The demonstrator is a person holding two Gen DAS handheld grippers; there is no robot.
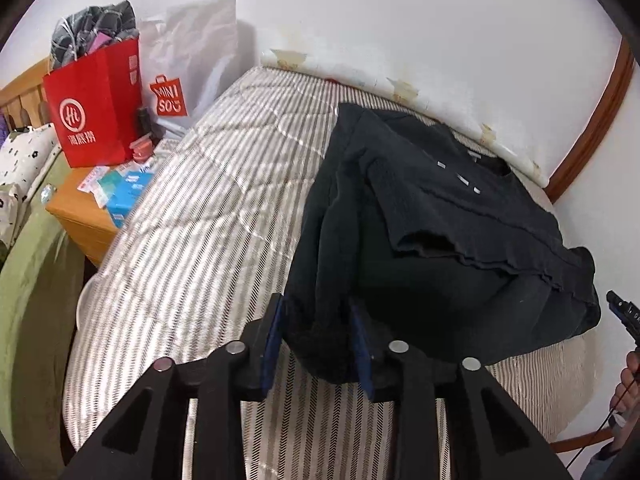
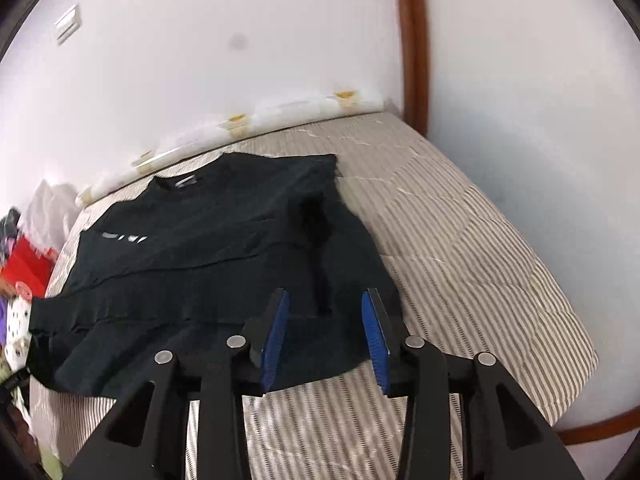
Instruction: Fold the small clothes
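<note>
On the striped mattress (image 1: 192,216), close to the white wall (image 1: 400,20), lies a black t-shirt (image 1: 440,240), partly folded w/ its side panels turned in over the body; small silver marks show on the chest and the neck label faces the wall. Near hem hangs toward the mattress front edge.

Left gripper (image 1: 318,344): jaws apart, blue pads either side of the shirt's near-left corner. Fabric sits between the pads, and a clear gap shows on the left pad side, so it's not clamped. Right pad's contact w/ the cloth can't be told, dark on dark.

Right gripper (image 2: 326,340): jaws apart, wider gap, hovering over the shirt's near-right hem. Cloth lies flat below and between the pads, neither pad pressing it. In the left wrist view the tip of this gripper shows at the far right edge, w/ part of a person's hand (image 1: 630,376) behind it.

Bg, left side: wooden nightstand (image 1: 76,216) beside the mattress, carrying a red paper bag (image 1: 96,116) stuffed w/ plaid cloth, a white Miniso bag (image 1: 180,72) leaning on the wall, and blue packets (image 1: 128,192) at the table front. Green blanket (image 1: 32,300) further left. A brown wooden frame (image 2: 412,40) runs up the wall at the mattress's right end
</note>
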